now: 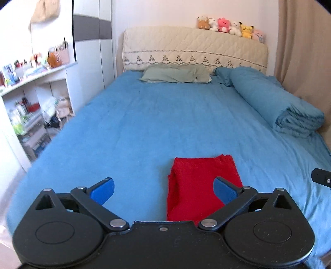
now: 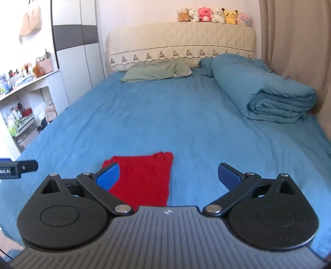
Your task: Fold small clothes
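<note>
A red garment (image 1: 198,186) lies folded into a neat rectangle on the blue bed sheet (image 1: 144,124), near the bed's front edge. My left gripper (image 1: 163,188) hovers above and in front of it, open wide, nothing between its blue pads. In the right wrist view the same red garment (image 2: 144,178) lies low and left of centre. My right gripper (image 2: 168,175) is also open wide and empty, raised above the sheet (image 2: 186,124). Each gripper's tip shows at the edge of the other's view: the right gripper (image 1: 321,177) and the left gripper (image 2: 18,166).
A rolled blue duvet (image 2: 269,91) lies along the bed's right side. A green pillow (image 2: 157,71) rests by the cream headboard (image 2: 182,41), which carries several plush toys (image 2: 215,15). Cluttered white shelves (image 1: 31,93) stand left of the bed; a beige curtain (image 2: 293,41) hangs on the right.
</note>
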`<state>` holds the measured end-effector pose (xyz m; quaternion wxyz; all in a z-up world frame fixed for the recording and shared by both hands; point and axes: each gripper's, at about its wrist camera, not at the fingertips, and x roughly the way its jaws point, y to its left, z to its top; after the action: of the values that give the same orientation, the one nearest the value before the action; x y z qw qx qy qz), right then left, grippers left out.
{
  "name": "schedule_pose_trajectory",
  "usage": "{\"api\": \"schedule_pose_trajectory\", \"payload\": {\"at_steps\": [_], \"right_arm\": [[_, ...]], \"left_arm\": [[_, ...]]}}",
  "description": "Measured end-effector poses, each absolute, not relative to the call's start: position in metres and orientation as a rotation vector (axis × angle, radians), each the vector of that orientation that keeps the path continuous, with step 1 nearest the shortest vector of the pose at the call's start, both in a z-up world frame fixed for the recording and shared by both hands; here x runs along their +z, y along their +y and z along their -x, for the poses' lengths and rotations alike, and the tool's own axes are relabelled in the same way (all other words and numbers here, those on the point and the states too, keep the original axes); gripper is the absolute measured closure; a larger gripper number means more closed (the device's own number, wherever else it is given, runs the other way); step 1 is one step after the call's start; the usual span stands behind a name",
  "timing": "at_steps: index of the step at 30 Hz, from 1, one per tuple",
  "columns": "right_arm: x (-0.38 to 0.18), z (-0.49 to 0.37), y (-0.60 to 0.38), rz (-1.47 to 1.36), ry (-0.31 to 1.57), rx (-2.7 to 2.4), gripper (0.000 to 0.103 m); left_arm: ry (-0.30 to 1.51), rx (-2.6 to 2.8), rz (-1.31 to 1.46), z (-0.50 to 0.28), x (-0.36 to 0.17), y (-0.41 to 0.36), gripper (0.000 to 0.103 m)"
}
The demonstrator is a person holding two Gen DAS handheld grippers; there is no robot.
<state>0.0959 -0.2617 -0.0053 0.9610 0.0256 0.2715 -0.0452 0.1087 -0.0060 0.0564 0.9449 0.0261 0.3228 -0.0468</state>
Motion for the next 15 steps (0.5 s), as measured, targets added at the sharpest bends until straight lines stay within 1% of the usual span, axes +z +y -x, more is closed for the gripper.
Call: {"api": "schedule_pose_trajectory", "payload": {"at_steps": [5, 10, 15], "right_arm": [[0.007, -0.042, -0.240, -0.022, 0.630, -0.106, 0.000], [-0.009, 0.001, -0.232, -0.043, 0.691, -0.130, 0.000], [-0.029, 0.021, -0.228, -0.052, 0.734, -0.157, 0.000]], "left_arm": [[0.672, -0.072, -0.060, -0.065, 0.057, -0.003, 0.000], [0.708, -0.068, -0.063, -0.042, 0.040, 0.000, 0.000], [0.732, -0.075, -0.091, -0.029, 0.030, -0.003, 0.000]]}}
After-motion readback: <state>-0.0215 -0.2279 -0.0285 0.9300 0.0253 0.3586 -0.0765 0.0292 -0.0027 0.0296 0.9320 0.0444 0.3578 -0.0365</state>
